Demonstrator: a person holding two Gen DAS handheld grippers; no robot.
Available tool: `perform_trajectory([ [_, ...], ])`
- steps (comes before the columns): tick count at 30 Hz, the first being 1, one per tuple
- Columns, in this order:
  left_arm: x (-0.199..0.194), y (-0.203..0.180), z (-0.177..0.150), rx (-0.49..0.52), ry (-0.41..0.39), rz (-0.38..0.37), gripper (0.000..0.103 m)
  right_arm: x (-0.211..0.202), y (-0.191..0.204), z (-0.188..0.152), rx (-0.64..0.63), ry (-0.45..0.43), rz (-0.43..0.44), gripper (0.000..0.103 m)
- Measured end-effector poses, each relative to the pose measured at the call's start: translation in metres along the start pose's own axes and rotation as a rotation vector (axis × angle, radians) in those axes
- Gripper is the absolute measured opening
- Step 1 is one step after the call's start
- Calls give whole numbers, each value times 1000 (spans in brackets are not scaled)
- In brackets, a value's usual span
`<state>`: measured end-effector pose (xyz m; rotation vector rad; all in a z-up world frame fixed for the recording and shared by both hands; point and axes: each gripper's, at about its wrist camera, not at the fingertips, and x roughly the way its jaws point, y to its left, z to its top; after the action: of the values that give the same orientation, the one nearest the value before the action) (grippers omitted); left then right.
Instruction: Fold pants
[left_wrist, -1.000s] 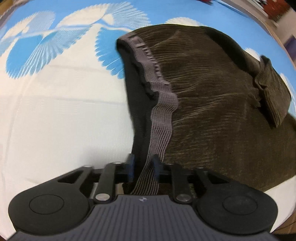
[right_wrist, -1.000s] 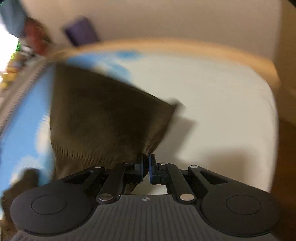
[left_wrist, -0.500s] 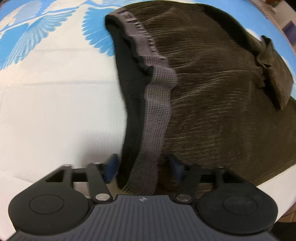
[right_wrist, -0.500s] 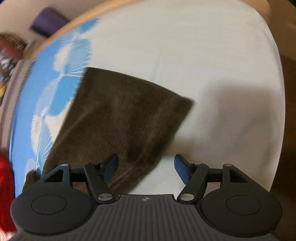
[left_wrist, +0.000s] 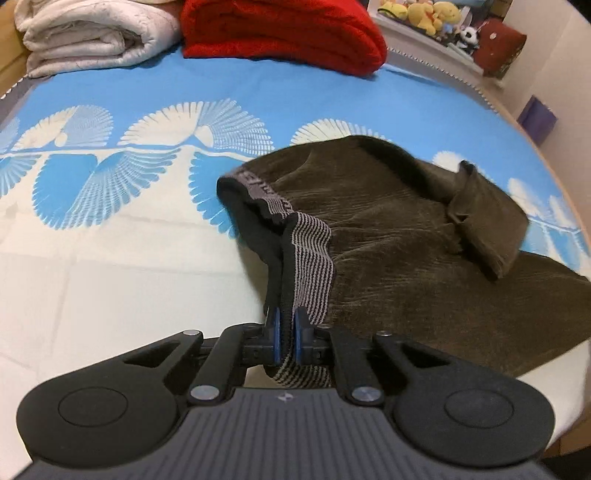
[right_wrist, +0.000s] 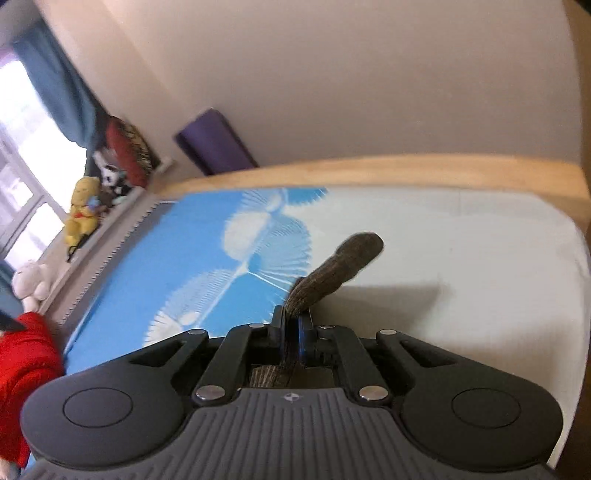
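Observation:
Dark brown corduroy pants (left_wrist: 406, 251) lie on the bed sheet (left_wrist: 110, 258), spread to the right, with a pocket flap (left_wrist: 487, 221) turned up. My left gripper (left_wrist: 285, 325) is shut on the grey striped waistband (left_wrist: 310, 266) and lifts its near end. My right gripper (right_wrist: 291, 325) is shut on a narrow end of the brown pants (right_wrist: 340, 266), which sticks up and forward above the sheet (right_wrist: 443, 258).
A folded red blanket (left_wrist: 288, 33) and a white quilt (left_wrist: 92, 33) lie at the far end of the bed. Plush toys (left_wrist: 424, 14) sit on a ledge. A wooden bed rail (right_wrist: 406, 170) and a purple roll (right_wrist: 214, 144) border the far side.
Both grippers were open half a second ago and have shut again on the pants. Both have lifted, the right one raising its end clear of the sheet.

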<state>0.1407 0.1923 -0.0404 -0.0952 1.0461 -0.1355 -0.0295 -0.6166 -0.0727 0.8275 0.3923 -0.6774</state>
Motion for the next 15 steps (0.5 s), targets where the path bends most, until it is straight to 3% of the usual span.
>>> perform_trajectory([
  [2, -6, 6, -11, 22, 20, 32, 8, -1, -7, -1, -32, 50, -24, 6],
  [4, 4, 19, -22, 40, 75, 103, 8, 12, -19, -11, -67, 169, -116, 6],
  [6, 36, 29, -39, 75, 223, 170, 4, 34, -41, -31, -117, 352, -245, 6],
  [8, 53, 25, -54, 180, 327, 237, 2, 49, -59, -48, -142, 472, -307, 7],
  [10, 45, 23, -53, 188, 299, 262, 5, 49, -67, -46, -153, 463, -313, 9],
  [13, 25, 21, -39, 119, 190, 186, 12, 36, -59, -35, -169, 351, -283, 10],
  [15, 24, 19, -36, 96, 178, 128, 12, 32, -52, -36, -241, 316, -293, 10],
])
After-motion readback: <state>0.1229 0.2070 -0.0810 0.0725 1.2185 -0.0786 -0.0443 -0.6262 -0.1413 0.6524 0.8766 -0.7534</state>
